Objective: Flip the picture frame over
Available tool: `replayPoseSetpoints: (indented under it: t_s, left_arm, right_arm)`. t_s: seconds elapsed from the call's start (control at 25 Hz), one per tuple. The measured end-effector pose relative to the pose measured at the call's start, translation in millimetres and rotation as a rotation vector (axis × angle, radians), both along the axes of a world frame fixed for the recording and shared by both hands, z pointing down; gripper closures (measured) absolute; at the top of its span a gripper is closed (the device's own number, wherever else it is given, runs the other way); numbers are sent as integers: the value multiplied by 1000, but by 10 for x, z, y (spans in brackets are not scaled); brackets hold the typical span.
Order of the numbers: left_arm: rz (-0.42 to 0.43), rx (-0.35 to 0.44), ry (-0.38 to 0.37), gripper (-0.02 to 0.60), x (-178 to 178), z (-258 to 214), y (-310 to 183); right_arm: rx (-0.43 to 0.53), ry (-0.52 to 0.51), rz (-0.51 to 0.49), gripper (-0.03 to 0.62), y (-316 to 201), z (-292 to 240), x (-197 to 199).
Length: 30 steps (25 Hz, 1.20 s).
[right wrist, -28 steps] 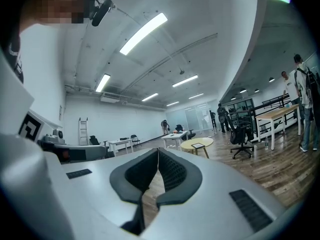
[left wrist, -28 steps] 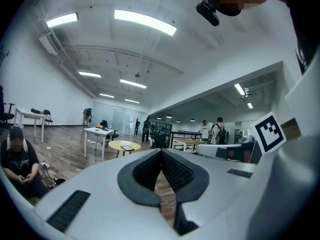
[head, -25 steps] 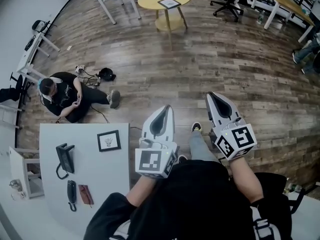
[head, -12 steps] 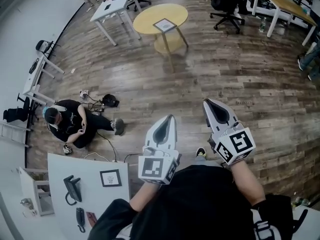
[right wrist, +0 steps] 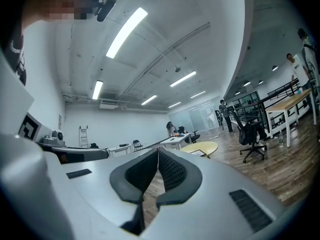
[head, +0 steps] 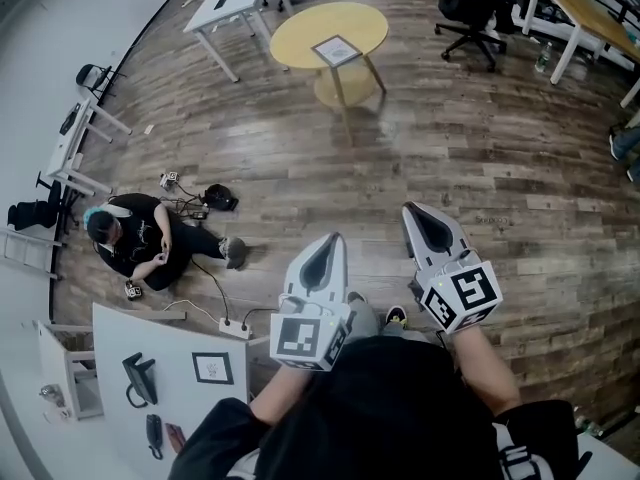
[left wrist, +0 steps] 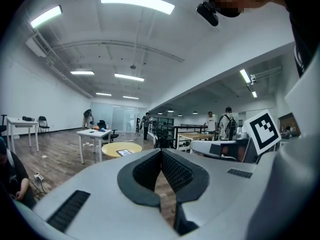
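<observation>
The head view looks steeply down on the floor (head: 450,138) from above the left gripper (head: 330,248) and right gripper (head: 418,218). Each gripper view sits close behind its own fingers (left wrist: 181,175), facing level across the room. All three share the yellow surface (head: 330,33).

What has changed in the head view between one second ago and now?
The person has stepped forward: the white table slid down toward the bottom edge, and the yellow round table with its picture frame sits lower in view. Nothing was grasped or released. The left gripper and right gripper stayed shut, empty, ahead.
</observation>
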<state>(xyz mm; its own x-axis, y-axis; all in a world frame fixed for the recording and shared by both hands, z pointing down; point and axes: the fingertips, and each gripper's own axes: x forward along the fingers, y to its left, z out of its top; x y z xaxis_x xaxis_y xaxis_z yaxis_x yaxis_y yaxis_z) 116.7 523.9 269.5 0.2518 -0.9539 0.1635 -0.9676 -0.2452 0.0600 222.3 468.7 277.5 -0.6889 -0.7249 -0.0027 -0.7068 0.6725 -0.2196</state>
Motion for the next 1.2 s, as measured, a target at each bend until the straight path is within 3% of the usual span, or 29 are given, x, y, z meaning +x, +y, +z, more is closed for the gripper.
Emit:
replayPoseSetpoints:
  t_s: [0.28, 0.64, 0.96, 1.2]
  left_arm:
    - [42, -2, 3, 560, -175, 137, -724]
    - [25, 15, 42, 559, -931, 85, -2010]
    - [52, 23, 77, 559, -1450, 118, -2726]
    - [74, 9, 85, 559, -1603, 234, -3121]
  right_arm:
    - [-25, 15, 20, 574, -697, 150, -183]
    - [-33, 57, 28, 574, -1974, 107, -878]
    - [-37, 85, 12, 574, -2681, 154, -1527]
    - [-45, 99, 43, 574, -3052, 179, -1621]
